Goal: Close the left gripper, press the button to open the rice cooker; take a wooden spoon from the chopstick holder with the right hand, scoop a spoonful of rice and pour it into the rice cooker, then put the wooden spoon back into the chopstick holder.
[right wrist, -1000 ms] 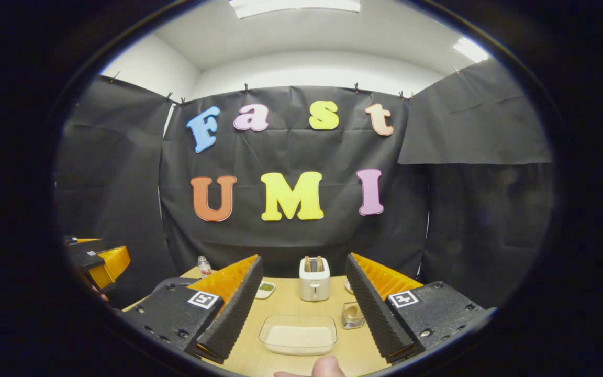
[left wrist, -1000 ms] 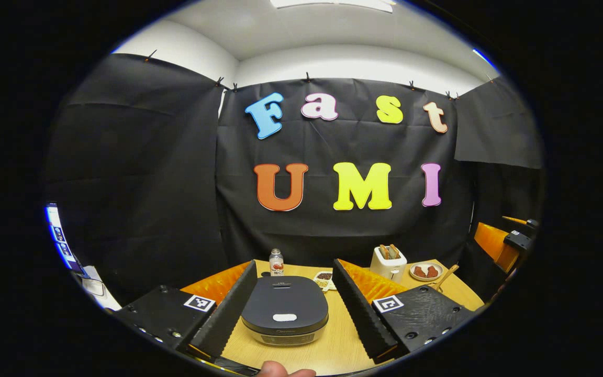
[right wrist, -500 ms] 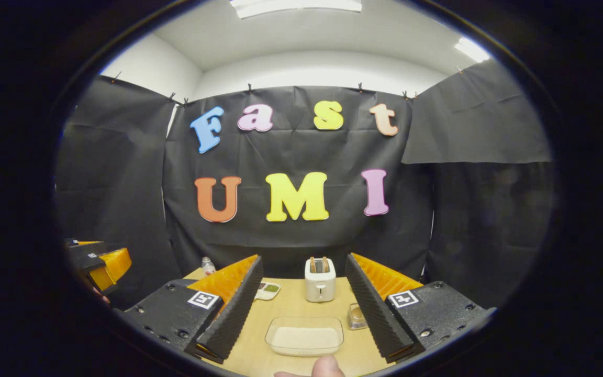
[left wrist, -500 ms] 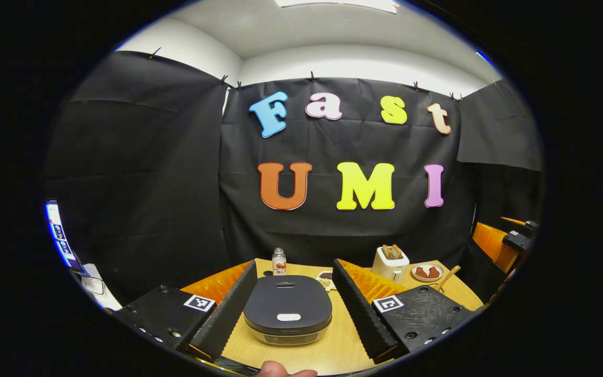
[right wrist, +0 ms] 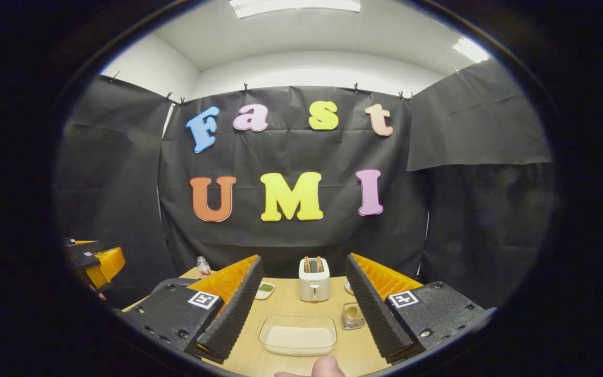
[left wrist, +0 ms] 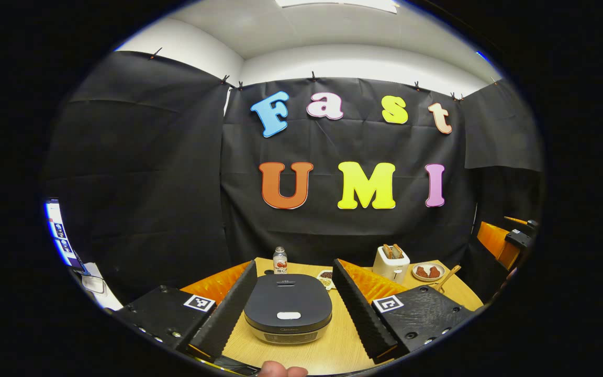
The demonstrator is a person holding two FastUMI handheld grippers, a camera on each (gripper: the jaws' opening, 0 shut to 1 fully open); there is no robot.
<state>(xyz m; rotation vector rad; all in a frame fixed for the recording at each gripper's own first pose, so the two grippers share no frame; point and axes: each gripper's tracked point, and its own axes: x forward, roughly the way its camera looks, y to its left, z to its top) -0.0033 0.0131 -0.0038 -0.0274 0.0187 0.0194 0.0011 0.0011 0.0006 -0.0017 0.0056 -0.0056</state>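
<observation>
Left gripper (left wrist: 291, 303) gapes wide, rice cooker (left wrist: 288, 309) dead ahead between my fingers—I'd pinch shut, then press its button (left wrist: 288, 315) squarely.

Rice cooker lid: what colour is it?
Dark grey rice cooker lid; the left gripper view shows it best.

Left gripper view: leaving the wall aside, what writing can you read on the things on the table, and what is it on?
Nothing can be read.
Rice cooker: a faint mark on its front band, too small to read.
Bottle: a printed label, too small and blurred to read.
Coded square on the left gripper: a black-and-white pattern, no words.
</observation>
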